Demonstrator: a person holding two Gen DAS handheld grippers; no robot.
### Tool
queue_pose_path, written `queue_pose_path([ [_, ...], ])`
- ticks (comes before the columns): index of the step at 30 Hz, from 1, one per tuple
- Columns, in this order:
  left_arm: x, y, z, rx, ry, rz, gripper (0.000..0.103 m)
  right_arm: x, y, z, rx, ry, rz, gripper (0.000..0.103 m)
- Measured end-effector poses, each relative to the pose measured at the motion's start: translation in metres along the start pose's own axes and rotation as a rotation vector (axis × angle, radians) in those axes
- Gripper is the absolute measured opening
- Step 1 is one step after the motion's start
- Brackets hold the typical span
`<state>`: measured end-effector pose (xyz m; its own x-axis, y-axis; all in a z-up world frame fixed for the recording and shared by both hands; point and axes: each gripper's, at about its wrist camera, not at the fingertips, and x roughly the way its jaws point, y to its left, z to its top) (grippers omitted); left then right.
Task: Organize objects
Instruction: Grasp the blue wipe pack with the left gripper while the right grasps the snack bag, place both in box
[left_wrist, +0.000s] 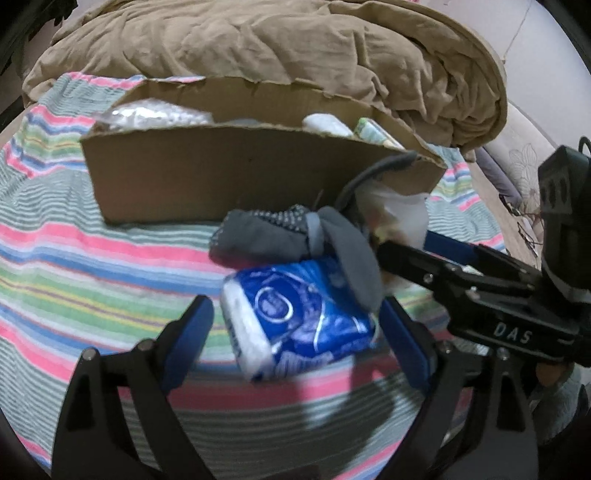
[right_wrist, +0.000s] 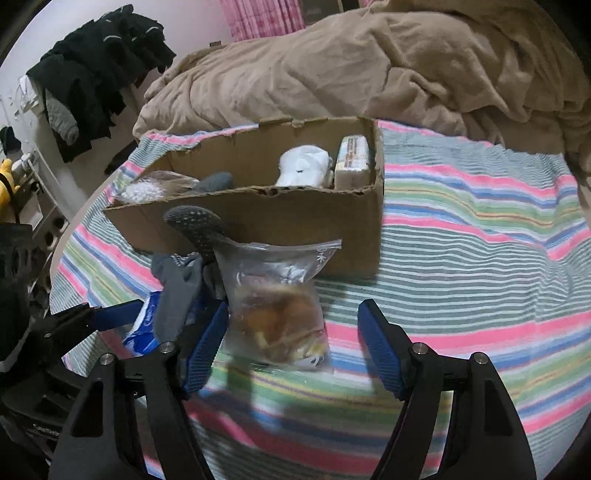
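The torn-edged brown cardboard box stands on the striped bedsheet, already holding a few things. Just before it lies my pile: blue-and-white plastic tissue pack, clear zip bag of snacks, grey dotted sock draped over the pack. My left gripper gapes around the pack, my right gripper around the bag, neither pressing. Closing, I might snag the sock, or the two grippers could collide.

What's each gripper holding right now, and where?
Nothing. Left gripper is open around the blue tissue pack; right gripper is open around the zip bag.
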<state>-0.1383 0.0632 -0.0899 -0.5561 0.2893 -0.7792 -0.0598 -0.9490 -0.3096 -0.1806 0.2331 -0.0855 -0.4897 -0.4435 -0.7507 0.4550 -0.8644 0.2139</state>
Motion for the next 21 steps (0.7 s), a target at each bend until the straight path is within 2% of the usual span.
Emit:
queue_pose_path([
  [4, 0.007, -0.003, 0.002, 0.021, 0.003, 0.011, 0.094, 0.004, -0.004, 0.0, -0.001, 0.008, 0.027, 0.067],
  [7, 0.015, -0.012, 0.0, 0.088, 0.018, 0.061, 0.094, 0.003, -0.004, -0.002, 0.001, 0.006, 0.085, 0.051],
  [10, 0.018, -0.018, -0.003, 0.138, 0.008, 0.094, 0.092, 0.002, -0.002, -0.004, -0.012, -0.003, 0.091, 0.05],
  [12, 0.016, -0.018, -0.004, 0.14, 0.0, 0.099, 0.084, 0.0, -0.003, -0.004, -0.006, -0.007, 0.094, 0.045],
  [16, 0.01, -0.014, -0.004, 0.13, -0.008, 0.094, 0.072, -0.005, -0.001, -0.005, -0.01, -0.008, 0.085, 0.043],
  [21, 0.0, -0.013, -0.009, 0.125, -0.012, 0.083, 0.066, -0.014, 0.003, -0.007, -0.015, -0.02, 0.068, 0.043],
])
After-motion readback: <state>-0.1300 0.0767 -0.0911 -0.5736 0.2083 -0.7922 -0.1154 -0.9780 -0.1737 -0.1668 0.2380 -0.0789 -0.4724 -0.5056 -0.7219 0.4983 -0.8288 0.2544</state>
